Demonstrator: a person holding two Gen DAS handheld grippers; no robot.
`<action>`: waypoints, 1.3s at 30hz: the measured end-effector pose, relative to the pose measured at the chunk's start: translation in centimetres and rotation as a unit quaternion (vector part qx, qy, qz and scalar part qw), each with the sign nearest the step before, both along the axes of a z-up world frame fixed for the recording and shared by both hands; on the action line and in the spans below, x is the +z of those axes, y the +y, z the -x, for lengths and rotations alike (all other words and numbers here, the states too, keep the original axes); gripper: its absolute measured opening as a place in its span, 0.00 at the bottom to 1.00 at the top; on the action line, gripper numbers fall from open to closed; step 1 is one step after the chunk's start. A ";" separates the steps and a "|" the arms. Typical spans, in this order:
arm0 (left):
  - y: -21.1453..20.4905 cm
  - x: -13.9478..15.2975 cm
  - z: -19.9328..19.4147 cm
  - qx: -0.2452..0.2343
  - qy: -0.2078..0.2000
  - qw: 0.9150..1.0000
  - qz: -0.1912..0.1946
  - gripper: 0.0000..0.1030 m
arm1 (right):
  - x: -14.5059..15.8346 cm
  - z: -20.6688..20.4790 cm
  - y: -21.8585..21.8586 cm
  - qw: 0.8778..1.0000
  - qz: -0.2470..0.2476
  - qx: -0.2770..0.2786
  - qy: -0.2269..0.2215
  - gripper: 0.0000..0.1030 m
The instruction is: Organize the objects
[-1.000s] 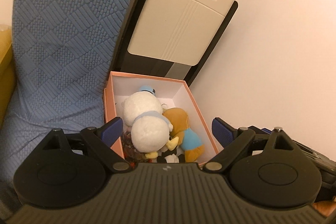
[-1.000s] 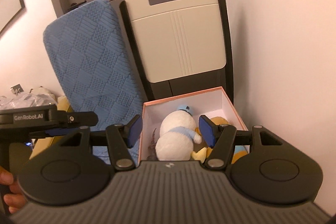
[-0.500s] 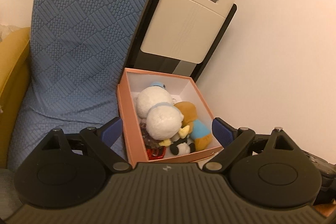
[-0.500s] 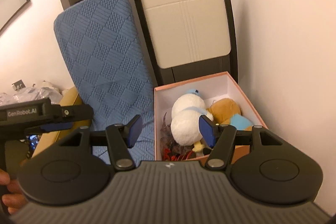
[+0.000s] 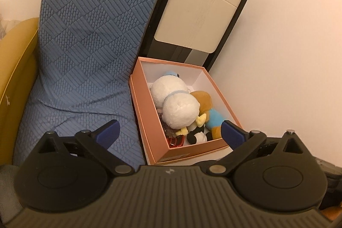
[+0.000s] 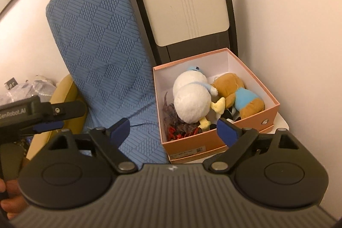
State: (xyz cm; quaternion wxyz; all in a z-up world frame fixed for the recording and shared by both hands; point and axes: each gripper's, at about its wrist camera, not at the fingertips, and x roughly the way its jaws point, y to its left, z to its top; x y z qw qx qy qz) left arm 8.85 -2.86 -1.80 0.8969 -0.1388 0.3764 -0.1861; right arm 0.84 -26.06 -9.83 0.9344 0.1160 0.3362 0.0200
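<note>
Hovering spread wide and empty, both grippers, left [image 5: 170,131] and right [image 6: 174,128], face the box [image 6: 215,140]. It sits right of the blue cushion [image 6: 102,57], near the wall, holding a white plush [image 6: 192,97] and brown plush [image 6: 237,93].

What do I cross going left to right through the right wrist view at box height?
Left gripper → mustard-yellow cushion → blue quilted cushion → white duck plush → brown bear plush → pink box wall → white room wall.

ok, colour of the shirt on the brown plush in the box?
Light blue shirt on the brown plush, clearest in the right wrist view.
</note>
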 end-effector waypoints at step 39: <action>-1.0 -1.3 -0.2 0.004 0.003 1.000 -0.024 0.99 | -1.3 0.2 -0.5 0.999 0.009 -0.022 0.036 0.87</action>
